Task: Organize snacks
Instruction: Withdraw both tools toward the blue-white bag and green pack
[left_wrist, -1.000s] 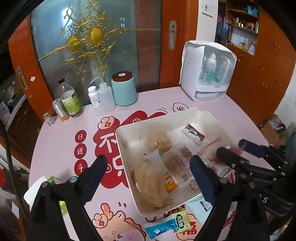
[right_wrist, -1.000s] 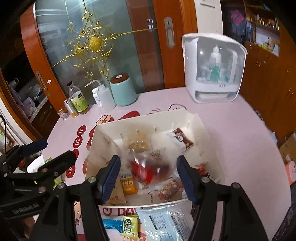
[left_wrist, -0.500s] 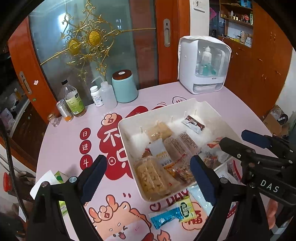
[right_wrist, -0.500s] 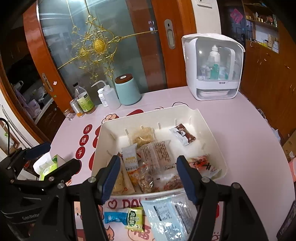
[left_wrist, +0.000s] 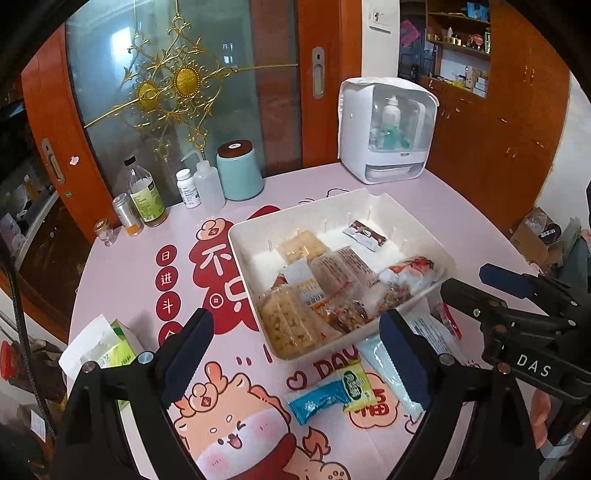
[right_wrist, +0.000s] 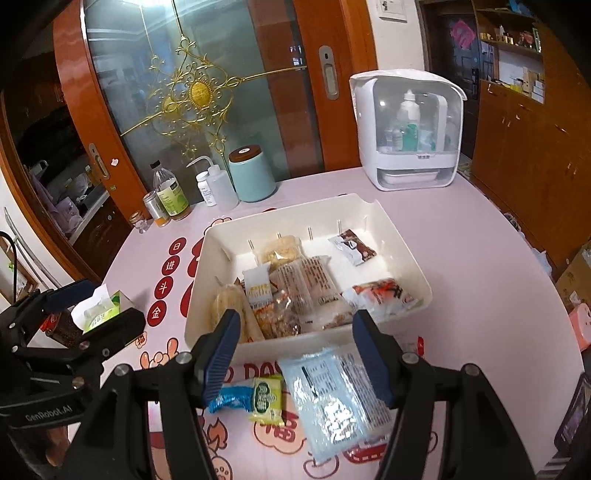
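A white plastic bin (left_wrist: 413, 218) (right_wrist: 391, 229) sits on the pink table with several snack packets heaped in its near half. One brown-and-white packet (left_wrist: 365, 235) (right_wrist: 352, 246) lies alone toward the back. In front of the bin lie a blue packet (left_wrist: 318, 401) (right_wrist: 232, 398), a yellow-green packet (left_wrist: 355, 384) (right_wrist: 266, 399) and a large pale-blue pouch (right_wrist: 334, 398) (left_wrist: 391, 365). My left gripper (left_wrist: 295, 350) hovers open over the bin's near left corner, holding nothing. My right gripper (right_wrist: 295, 354) hovers open over the bin's front wall and the pouch, also holding nothing.
Against the glass door stand a teal canister (left_wrist: 238, 170), a squeeze bottle (left_wrist: 207, 184), a pill bottle (left_wrist: 187, 187), a green-label bottle (left_wrist: 144, 195), a can (left_wrist: 126, 214) and a small jar (left_wrist: 103, 232). A white cabinet (left_wrist: 388, 129) stands back right. A tissue box (left_wrist: 107, 350) sits at left.
Both grippers have drawn back toward the near table edge, so the bin now lies farther off and the loose packets in front of it show fully. The jaws stay equally wide.
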